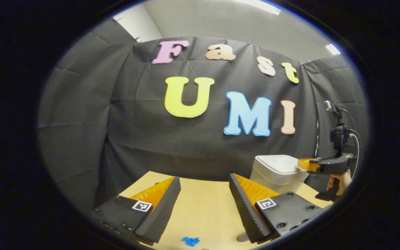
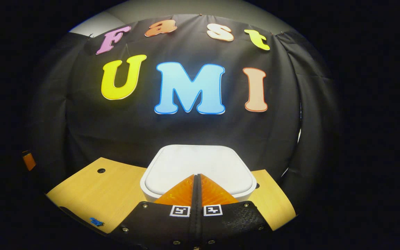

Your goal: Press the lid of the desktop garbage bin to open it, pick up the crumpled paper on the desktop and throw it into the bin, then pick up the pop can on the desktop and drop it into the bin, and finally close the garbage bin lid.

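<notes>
Your right hand-held gripper [image 2: 196, 175] has its fingers pressed together, holding nothing, tip over the near edge of the bin's lid [image 2: 200, 163]. Push straight down with that tip, firm and brief, so the lid springs. Your left hand-held gripper [image 1: 205, 187] is spread wide and empty over the wood-grain counter [image 1: 203, 208]. Beyond, the garbage bin [image 1: 278, 173] is smooth white plastic, round-cornered, lid flat.

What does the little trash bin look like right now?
The bin is small and white, plastic-looking, with rounded corners and a flat lid that is shut. It stands upright on the wooden table near the black cloth wall. The right gripper, closed, has its tips at the lid's front edge; contact is unclear.
</notes>
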A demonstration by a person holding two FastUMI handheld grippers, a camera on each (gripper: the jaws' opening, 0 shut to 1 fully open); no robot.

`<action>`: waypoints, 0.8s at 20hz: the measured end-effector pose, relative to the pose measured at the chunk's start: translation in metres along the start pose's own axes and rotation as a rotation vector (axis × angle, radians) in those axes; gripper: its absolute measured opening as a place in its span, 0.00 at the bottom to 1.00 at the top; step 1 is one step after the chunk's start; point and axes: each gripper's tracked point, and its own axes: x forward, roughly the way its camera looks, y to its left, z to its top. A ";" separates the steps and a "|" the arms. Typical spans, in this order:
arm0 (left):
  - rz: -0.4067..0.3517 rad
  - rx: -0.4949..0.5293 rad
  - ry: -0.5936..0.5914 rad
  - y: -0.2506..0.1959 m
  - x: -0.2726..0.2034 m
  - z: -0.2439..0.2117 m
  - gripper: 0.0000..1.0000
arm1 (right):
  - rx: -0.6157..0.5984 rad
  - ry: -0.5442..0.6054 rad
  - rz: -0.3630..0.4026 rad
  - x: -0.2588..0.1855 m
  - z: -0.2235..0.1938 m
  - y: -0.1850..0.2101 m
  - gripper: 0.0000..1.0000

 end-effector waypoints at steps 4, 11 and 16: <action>0.006 -0.008 0.008 0.004 0.002 -0.002 1.00 | 0.010 0.010 -0.002 0.004 -0.002 -0.002 0.00; -0.015 -0.015 0.022 -0.007 0.011 -0.008 1.00 | 0.048 0.044 0.016 0.003 -0.010 -0.002 0.00; -0.023 0.002 0.011 -0.011 0.010 -0.003 1.00 | -0.031 0.004 -0.013 0.001 0.000 -0.003 0.00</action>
